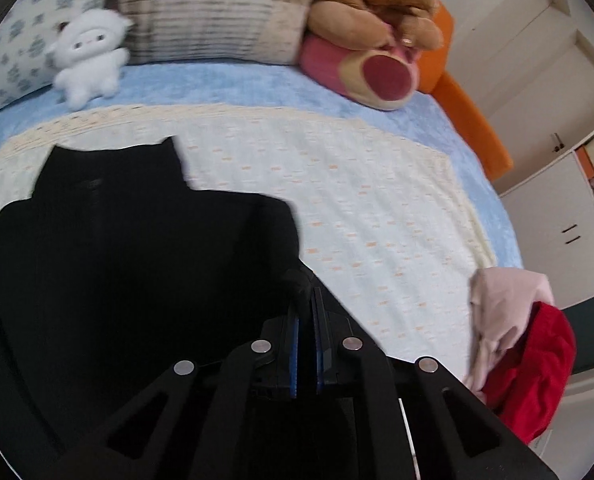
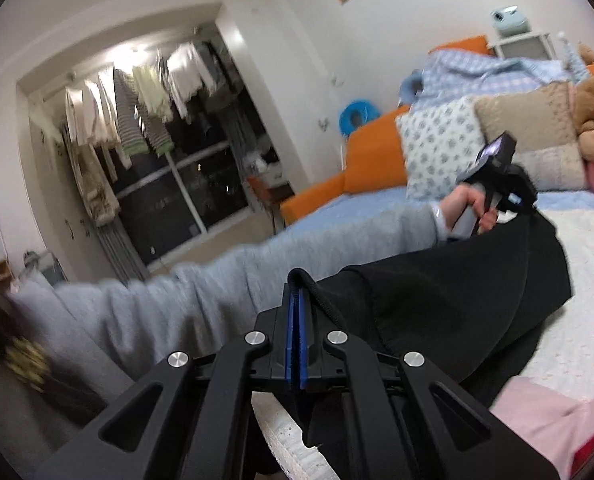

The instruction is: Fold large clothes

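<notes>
A black garment (image 1: 137, 264) lies spread on the cream cover (image 1: 377, 208) of the bed. My left gripper (image 1: 307, 300) is shut on a pinch of its black cloth at the near right edge, and the cloth is lifted a little there. In the right wrist view the same black garment (image 2: 457, 292) stretches from my right gripper (image 2: 297, 292) toward the pillows. The right gripper is shut on its ribbed hem (image 2: 317, 292). A hand (image 2: 469, 208) in a grey sleeve (image 2: 257, 268) holds the other gripper at the garment's far end.
A white plush toy (image 1: 89, 56) and a brown and pink plush (image 1: 377, 40) sit by the pillows (image 1: 217, 20). Pink clothes (image 1: 505, 308) and a red garment (image 1: 537, 368) lie at the bed's right edge. An orange bed frame (image 1: 473, 120) borders it, with white cupboards (image 1: 561, 216) beyond.
</notes>
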A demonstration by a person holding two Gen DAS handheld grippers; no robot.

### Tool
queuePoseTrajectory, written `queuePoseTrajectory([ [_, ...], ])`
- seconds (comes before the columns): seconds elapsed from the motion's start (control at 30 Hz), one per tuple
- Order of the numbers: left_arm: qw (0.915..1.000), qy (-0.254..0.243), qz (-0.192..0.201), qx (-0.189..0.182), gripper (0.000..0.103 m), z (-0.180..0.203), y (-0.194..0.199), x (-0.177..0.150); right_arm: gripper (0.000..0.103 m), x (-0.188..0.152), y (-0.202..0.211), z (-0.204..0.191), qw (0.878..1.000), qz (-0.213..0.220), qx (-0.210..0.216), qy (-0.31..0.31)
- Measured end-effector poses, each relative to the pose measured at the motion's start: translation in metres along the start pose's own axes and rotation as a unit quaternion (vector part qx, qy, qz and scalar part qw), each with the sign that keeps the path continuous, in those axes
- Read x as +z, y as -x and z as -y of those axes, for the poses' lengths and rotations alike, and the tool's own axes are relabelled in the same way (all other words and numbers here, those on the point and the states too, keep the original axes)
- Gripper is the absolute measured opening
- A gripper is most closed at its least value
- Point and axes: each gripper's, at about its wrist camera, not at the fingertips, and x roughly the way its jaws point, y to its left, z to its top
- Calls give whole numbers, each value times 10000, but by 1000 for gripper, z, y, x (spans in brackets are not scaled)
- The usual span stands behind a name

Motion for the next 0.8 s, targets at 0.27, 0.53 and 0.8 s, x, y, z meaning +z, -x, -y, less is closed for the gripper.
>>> queuePoseTrajectory([
  [0.27,9992,169,-341,-78,14,-70,-55,-28,3,-84,-119,3,9895,-1359,-255,-428],
  [0.53,9989,-16,-67,-458,75,-81,-40,-51,64,-86,-125,-4,9839,-1750,-277,-221],
  [0.8,9859,-612,237,-1540,79,-66,87,-169,79,-5,-34,90,9824,-139,-1785,-535],
])
